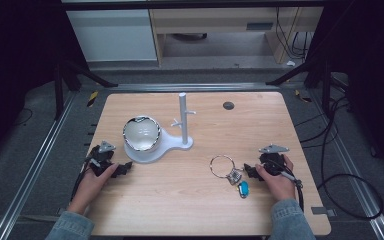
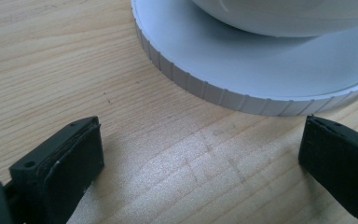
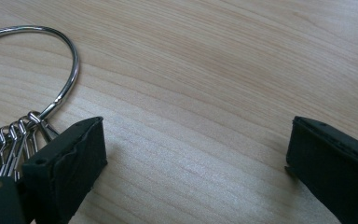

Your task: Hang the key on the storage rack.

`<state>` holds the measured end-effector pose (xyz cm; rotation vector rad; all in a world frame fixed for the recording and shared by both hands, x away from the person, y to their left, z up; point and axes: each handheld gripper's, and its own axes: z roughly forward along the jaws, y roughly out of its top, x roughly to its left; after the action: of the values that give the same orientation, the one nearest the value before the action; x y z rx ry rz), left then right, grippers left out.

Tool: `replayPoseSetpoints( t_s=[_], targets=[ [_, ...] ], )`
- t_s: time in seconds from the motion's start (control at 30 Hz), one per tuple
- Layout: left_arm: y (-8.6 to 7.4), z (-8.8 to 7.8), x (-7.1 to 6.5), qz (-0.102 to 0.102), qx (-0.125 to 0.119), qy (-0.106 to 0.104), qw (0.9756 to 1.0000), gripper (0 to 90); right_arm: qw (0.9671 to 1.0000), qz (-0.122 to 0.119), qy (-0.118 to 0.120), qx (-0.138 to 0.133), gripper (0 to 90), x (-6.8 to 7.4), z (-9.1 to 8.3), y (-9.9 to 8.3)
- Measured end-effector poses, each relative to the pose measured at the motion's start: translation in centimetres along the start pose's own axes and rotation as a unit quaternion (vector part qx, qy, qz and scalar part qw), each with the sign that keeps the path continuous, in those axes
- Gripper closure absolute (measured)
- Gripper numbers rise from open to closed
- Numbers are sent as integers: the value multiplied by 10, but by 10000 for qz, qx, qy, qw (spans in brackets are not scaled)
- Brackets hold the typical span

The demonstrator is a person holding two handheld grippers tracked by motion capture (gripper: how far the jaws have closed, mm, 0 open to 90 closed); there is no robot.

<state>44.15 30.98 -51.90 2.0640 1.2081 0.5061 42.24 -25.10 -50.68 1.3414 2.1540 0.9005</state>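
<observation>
Left gripper (image 1: 125,167): held low at the table's left side, just beside the white stand's round base; jaws seen spread wide in the left gripper view w/ bare wood between them; nothing gripped; base edge lay just ahead of the jaw tips, not touched
Right gripper (image 1: 248,171): held low at the right side, pointed toward the key ring; jaws seen wide apart in the right gripper view; nothing between them but wood; left-hand jaw in that view sat just beside the ring's clips, contact couldn't be told
Key ring (image 1: 223,166): lay flat on the table (image 1: 205,210), right of centre, near the front; big metal loop w/ a bunch of clips at its lower right
Blue tag (image 1: 243,189): lay just below the clips, near the right gripper
White stand (image 1: 184,120): upright post w/ short pegs on a flat base, mid-table
Bowl (image 1: 141,132): rested tilted on the base's round part, left of the post
</observation>
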Motion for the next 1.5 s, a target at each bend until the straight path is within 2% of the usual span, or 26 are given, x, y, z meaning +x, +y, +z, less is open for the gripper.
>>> replayPoseSetpoints(
  t_s=[0.13, 0.23, 0.33, 0.53, 0.63, 0.67, 0.87, 0.93, 1.07, 1.23, 1.5],
  targets=[
    [0, 0, 0, 0, 1, 0, 10000, 0, 10000, -44, 62, -46, 96, 0, -1, 0],
    [0, 0, 0, 0, 0, 0, 10000, 0, 9997, -179, 74, -123, 190, 1, -3, 0],
    [0, 0, 0, 1, -1, -1, 10000, 0, 9995, -264, 85, -180, 198, 3, -5, 1],
    [0, 0, 0, 7, 1, 0, 10000, 0, 9990, -240, 124, -346, 221, 8, -12, 8],
    [0, 0, 0, 5, 0, 0, 10000, 0, 9986, -287, 140, -428, 261, 9, -14, 9],
    [0, 0, 0, 5, 1, 0, 10000, 0, 9981, -333, 194, -489, 323, 11, -16, 10],
    [0, 0, 0, 7, 1, -1, 10000, 0, 9964, -563, 440, -458, 530, 15, -17, 9],
    [0, 0, 0, 4, -2, -1, 10000, 0, 9959, -614, 488, -460, 560, 16, -17, 9],
    [0, 0, 0, 6, -1, -1, 10000, 0, 9926, -849, 728, -469, 642, 24, -19, 9],
    [0, 0, 0, 7, 0, 0, 10000, 0, 9901, -974, 904, -452, 670, 29, -20, 8],
    [0, 0, 0, 6, 0, -1, 10000, 0, 9881, -1068, 1049, -347, 710, 31, -15, 6]
  ],
)
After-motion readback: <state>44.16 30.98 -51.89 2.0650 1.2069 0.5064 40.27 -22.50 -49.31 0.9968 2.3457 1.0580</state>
